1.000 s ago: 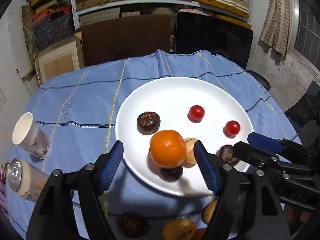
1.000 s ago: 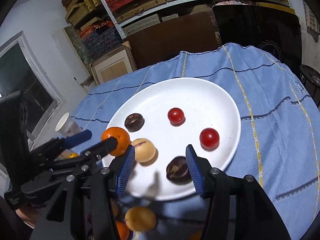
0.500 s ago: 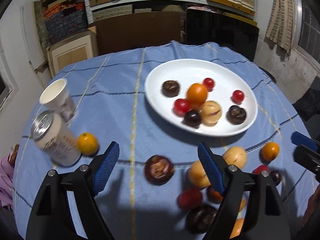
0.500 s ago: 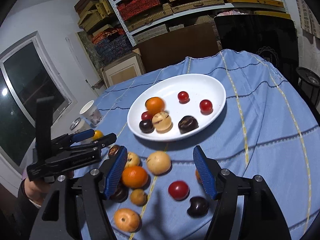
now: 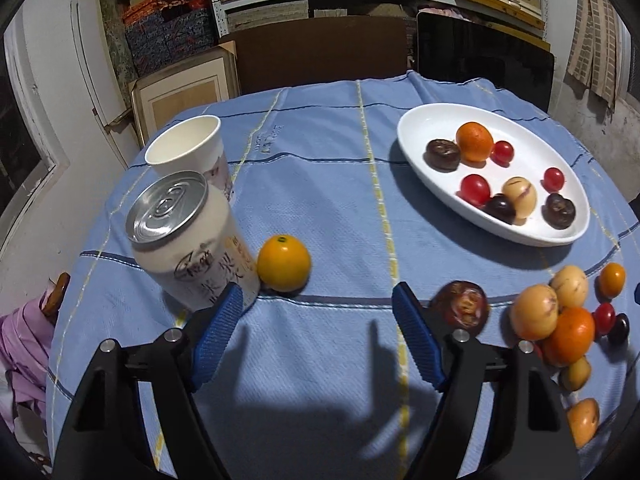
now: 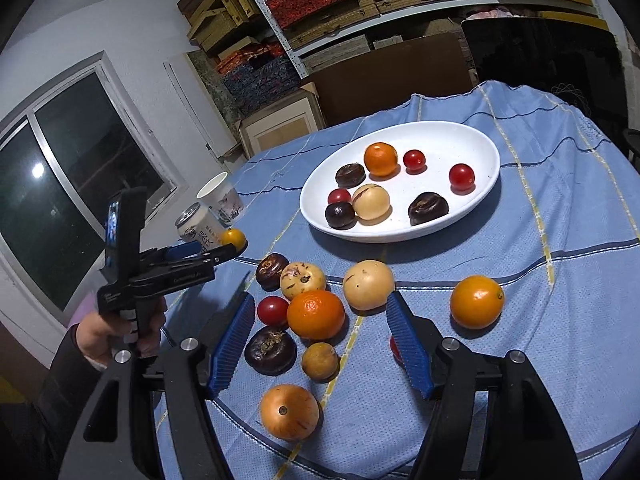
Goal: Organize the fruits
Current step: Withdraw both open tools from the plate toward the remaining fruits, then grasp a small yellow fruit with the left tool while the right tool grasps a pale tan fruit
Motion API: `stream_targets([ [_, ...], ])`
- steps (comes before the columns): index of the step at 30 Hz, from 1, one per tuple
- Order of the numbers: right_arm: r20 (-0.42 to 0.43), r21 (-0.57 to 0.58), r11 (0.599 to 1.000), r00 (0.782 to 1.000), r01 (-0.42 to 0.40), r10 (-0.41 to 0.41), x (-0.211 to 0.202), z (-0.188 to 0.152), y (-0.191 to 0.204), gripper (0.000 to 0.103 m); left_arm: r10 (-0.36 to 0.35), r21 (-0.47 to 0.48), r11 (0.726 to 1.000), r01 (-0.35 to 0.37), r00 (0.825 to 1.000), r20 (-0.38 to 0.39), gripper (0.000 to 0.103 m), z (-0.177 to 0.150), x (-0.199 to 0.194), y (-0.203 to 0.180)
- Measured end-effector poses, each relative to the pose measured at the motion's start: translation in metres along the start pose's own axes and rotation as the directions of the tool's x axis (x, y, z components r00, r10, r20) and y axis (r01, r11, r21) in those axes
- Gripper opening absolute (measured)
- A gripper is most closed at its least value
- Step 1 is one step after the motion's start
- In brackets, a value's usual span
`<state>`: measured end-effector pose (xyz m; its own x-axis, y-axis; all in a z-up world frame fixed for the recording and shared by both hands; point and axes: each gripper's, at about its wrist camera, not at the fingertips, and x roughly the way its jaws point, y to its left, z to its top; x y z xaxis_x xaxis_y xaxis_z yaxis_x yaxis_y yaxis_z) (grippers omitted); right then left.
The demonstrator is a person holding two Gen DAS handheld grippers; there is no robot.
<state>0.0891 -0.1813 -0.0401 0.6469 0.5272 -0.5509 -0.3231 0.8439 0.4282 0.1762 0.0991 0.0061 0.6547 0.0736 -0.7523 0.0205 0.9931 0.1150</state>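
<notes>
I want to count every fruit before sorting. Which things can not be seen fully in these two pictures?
- Red fruit, right wrist view: mostly behind the right gripper finger, so its kind is unclear.
- Pale fruit, left wrist view: partly cut by the dark lens rim.
- Dark fruit, left wrist view: its lower part is covered by the left gripper finger.
- Can label: print too small to read.

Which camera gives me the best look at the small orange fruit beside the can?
Left wrist view: the small orange fruit sits large and unobstructed beside the can. Right wrist view shows it small, far off, partly behind the left claw.
</notes>
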Motion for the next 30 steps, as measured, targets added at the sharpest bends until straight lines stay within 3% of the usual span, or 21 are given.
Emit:
stream_targets([
  [7,-0.019,0.009,1.000,0.999,-0.029,0.029,0.005,-0.001,-0.003,0.069,-0.018,-0.005,1.000,0.018,0.999,-0.051,0.064,0.007,0.031,0.006],
  [12,-0.015,-0.005,0.999,0.999,-0.034,0.034,0.003,-0.002,0.000,0.069,-0.016,-0.021,1.000,0.015,0.997,-0.077,0.062,0.010,0.049,0.008],
  [17,-0.020,-0.020,0.999,0.999,-0.035,0.035,0.003,-0.003,0.004,0.069,-0.065,-0.115,0.992,0.053,0.993,-0.103,0.045,0.016,0.061,0.023],
  [30,-0.015,-0.066,0.998,1.000,-0.021,0.020,-0.002,-0.004,0.015,0.069,-0.058,-0.115,0.992,0.045,0.992,-0.110,0.036,0.016,0.056,0.009],
])
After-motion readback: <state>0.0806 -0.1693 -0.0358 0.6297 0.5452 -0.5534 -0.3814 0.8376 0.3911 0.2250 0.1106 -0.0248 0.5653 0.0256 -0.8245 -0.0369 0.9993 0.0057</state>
